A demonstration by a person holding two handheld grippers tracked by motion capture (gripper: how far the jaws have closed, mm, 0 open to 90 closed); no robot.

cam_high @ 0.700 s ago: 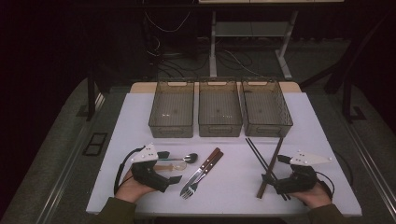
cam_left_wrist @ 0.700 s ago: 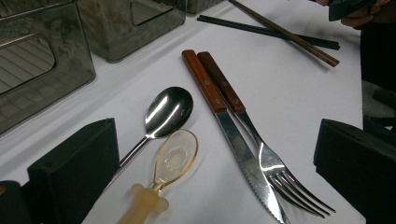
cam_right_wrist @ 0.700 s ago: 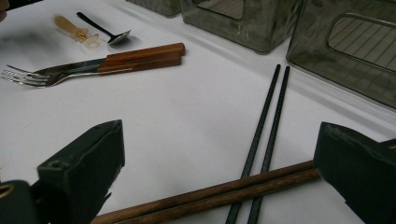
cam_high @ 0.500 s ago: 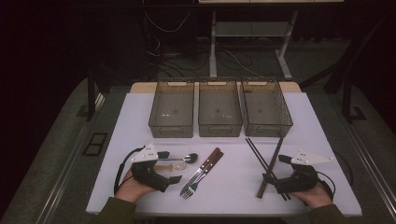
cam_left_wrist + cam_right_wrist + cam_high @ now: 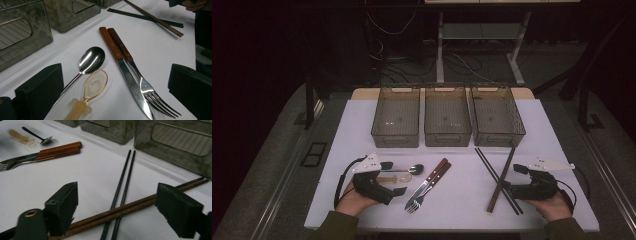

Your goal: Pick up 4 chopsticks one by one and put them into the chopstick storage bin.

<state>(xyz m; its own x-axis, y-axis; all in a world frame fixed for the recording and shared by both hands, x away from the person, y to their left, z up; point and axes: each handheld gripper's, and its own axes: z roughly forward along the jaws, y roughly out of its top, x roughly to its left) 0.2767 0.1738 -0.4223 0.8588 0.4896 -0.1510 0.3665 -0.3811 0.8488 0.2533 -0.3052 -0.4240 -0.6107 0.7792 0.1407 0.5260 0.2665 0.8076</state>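
Note:
My left gripper [image 5: 393, 178] [image 5: 115, 97] rests open on the white table [image 5: 462, 202], held by a hand at the front left. A metal spoon [image 5: 414, 169] [image 5: 91, 60] and an amber plastic spoon [image 5: 400, 177] [image 5: 95, 83] lie with their handles between its jaws, untouched. To their right lie a wood-handled knife [image 5: 127, 80] and fork [image 5: 155, 100], side by side. At the front right my right gripper [image 5: 512, 178] [image 5: 120, 210] is open too. Brown chopsticks [image 5: 508, 161] [image 5: 130, 207] pass between its jaws, crossed over black chopsticks [image 5: 487, 162] [image 5: 125, 180].
Three translucent grey bins stand in a row at the back of the table: left [image 5: 396, 117], middle [image 5: 447, 116], right [image 5: 496, 115]. They look empty. Dark floor, cables and a desk frame lie beyond the table's far edge.

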